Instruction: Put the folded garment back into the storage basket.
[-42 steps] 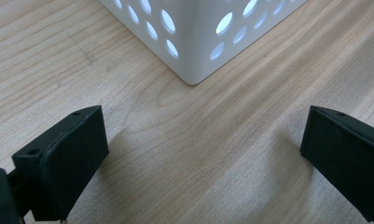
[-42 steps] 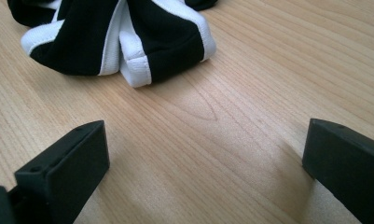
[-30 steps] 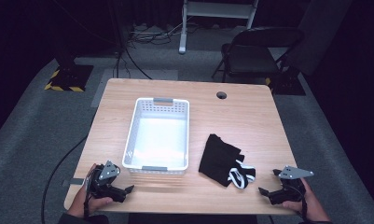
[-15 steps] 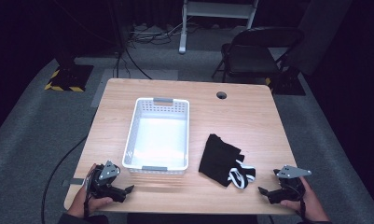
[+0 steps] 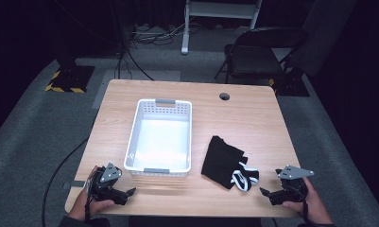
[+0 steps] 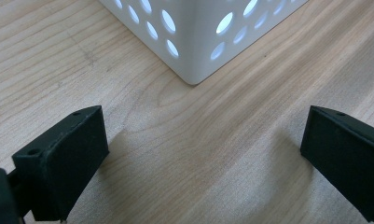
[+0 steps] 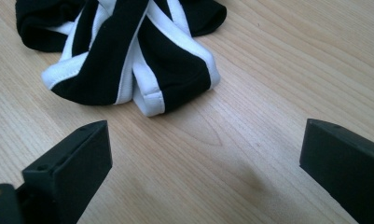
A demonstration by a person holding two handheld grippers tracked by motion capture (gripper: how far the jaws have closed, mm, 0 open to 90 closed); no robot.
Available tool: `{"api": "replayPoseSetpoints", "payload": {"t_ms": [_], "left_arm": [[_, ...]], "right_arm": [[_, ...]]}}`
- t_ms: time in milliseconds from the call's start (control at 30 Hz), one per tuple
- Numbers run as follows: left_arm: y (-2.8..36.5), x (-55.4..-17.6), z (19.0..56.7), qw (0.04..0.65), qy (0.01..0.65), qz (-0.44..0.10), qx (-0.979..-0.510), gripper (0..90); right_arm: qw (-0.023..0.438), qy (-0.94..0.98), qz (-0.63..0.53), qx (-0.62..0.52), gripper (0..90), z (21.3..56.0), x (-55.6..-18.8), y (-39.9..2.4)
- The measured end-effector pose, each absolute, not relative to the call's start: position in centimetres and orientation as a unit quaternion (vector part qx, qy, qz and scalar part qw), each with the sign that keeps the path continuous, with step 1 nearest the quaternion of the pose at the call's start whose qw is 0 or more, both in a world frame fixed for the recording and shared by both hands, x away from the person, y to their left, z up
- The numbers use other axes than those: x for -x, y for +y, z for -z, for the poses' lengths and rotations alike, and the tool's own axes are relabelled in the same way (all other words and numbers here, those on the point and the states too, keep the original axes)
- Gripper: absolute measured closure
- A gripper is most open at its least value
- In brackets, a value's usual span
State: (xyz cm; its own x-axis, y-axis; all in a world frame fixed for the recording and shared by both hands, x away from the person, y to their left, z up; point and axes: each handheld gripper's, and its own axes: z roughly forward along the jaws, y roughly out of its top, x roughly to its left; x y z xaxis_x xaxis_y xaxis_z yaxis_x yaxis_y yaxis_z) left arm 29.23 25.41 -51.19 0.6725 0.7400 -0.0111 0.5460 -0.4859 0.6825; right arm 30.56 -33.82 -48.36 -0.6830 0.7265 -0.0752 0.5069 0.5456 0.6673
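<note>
A white perforated basket [image 5: 161, 137] stands on a wooden bench [image 5: 244, 118], and everything else is placed around it. To the basket's right, just beside it but apart, lies a black garment [image 5: 223, 162] with white-trimmed straps bunched at its near end; in the right gripper view those straps sit just ahead of the jaws. The right hand-held gripper [image 5: 268, 193] rests on the bench near the front edge, right of the garment and not touching it, its jaws spread wide with bare wood between them. The left hand-held gripper [image 5: 129, 192] rests off the basket's near left corner, jaws likewise wide apart and holding nothing; the left gripper view shows that corner [image 6: 194, 42] just ahead.
</note>
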Motion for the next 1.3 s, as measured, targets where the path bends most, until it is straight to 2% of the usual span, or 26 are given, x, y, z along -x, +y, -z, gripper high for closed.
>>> {"api": "replayPoseSetpoints", "payload": {"t_ms": [1300], "left_arm": [[25.4, -29.2, 51.2, 0.338, 0.378, -0.144, -0.85, 0.6]], "right_arm": [[0.176, 0.878, -0.314, -0.316, 2.4, 46.3, -31.5, -29.3]]}}
